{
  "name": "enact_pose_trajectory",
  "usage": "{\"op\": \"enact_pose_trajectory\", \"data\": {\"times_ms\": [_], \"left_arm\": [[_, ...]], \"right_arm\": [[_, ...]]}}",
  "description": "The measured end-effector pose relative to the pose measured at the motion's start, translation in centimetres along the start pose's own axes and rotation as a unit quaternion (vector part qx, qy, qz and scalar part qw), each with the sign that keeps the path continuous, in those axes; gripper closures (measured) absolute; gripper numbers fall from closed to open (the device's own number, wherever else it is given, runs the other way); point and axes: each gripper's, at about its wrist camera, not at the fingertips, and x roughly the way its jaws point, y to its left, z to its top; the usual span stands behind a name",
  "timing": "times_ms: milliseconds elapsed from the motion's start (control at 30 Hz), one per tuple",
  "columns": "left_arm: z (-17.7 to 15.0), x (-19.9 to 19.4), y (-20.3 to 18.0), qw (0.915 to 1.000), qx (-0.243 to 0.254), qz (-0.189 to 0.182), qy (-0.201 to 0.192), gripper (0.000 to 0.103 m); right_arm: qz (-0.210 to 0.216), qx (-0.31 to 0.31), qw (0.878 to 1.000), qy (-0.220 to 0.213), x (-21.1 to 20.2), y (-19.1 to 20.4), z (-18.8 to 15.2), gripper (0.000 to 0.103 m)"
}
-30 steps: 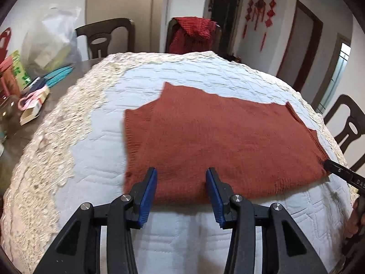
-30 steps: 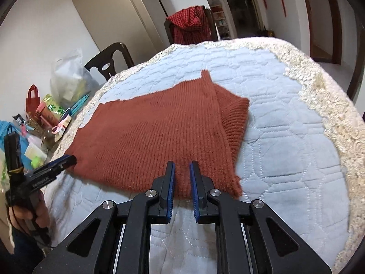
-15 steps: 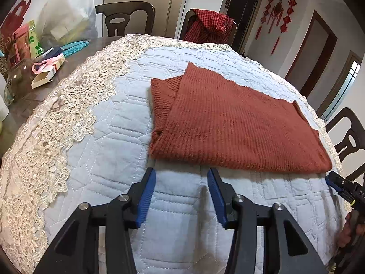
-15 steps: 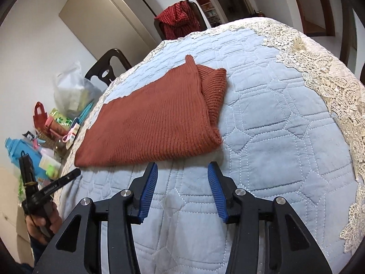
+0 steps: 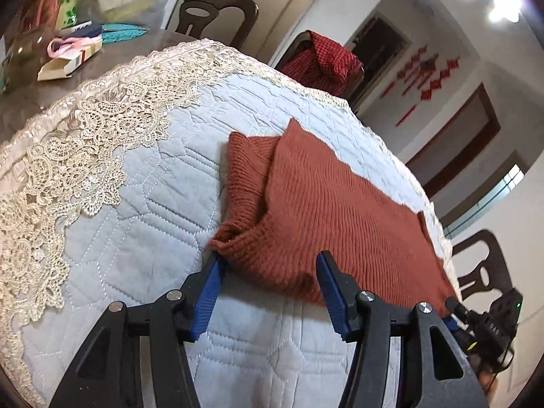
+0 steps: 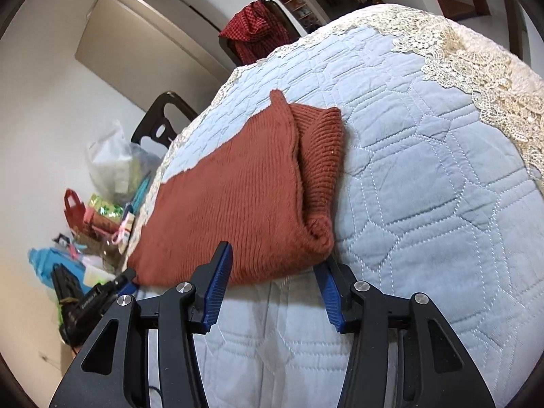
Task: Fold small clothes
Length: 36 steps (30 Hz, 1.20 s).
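Note:
A rust-red knitted sweater (image 5: 340,210) lies folded flat on a pale blue quilted cover (image 5: 153,221). My left gripper (image 5: 268,272) straddles its near left corner. The jaws are opening, the knit lies between the blue pads (image 5: 207,292), and they do not press it. In the right wrist view the sweater (image 6: 238,197) stretches away to the left. My right gripper (image 6: 273,272) straddles its near right corner with jaws also opening and no grip on the cloth. Each gripper shows in the other's view: the right one (image 5: 489,326), the left one (image 6: 91,302).
A cream lace border (image 5: 68,156) rings the quilt. Boxes, a plastic bag and small items (image 5: 68,54) crowd the bare table to the left. Dark chairs (image 5: 210,10) stand around it, and one at the far side carries a red checked cloth (image 5: 323,61).
The right gripper, nearly shut at the sweater's near edge a second ago, has opened. Both grippers drew back, rolled, and now sit at the two near corners.

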Motion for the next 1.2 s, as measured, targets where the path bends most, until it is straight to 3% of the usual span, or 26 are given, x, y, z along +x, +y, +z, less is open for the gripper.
{"op": "enact_pose_trajectory", "data": {"times_ms": [133, 233, 400, 700, 933, 1200], "left_arm": [[0.1, 0.0, 0.5, 0.9998, -0.018, -0.007, -0.010, 0.046], [0.3, 0.0, 0.8, 0.9995, -0.026, 0.004, -0.019, 0.059], [0.6, -0.1, 1.8, 0.9984, -0.051, -0.010, -0.024, 0.064], [1.0, -1.0, 0.4, 0.9995, -0.019, -0.006, -0.024, 0.093], [-0.3, -4.7, 0.3, 0.9996, -0.003, -0.021, -0.018, 0.094], [-5.6, -7.9, 1.1, 0.9996, 0.003, -0.021, 0.017, 0.094]], "right_arm": [[0.009, 0.014, 1.000, -0.010, -0.1, -0.4, 0.1, 0.053], [0.007, 0.015, 1.000, -0.014, -0.1, -0.5, 0.2, 0.054], [-0.015, 0.021, 1.000, -0.018, 0.2, -0.9, 0.6, 0.078], [-0.010, 0.027, 0.999, -0.022, -0.4, -0.7, 0.7, 0.089], [0.016, 0.018, 1.000, -0.016, -3.3, 0.2, -0.9, 0.089], [0.009, 0.028, 1.000, 0.009, -7.3, -1.1, -5.1, 0.089]]}}
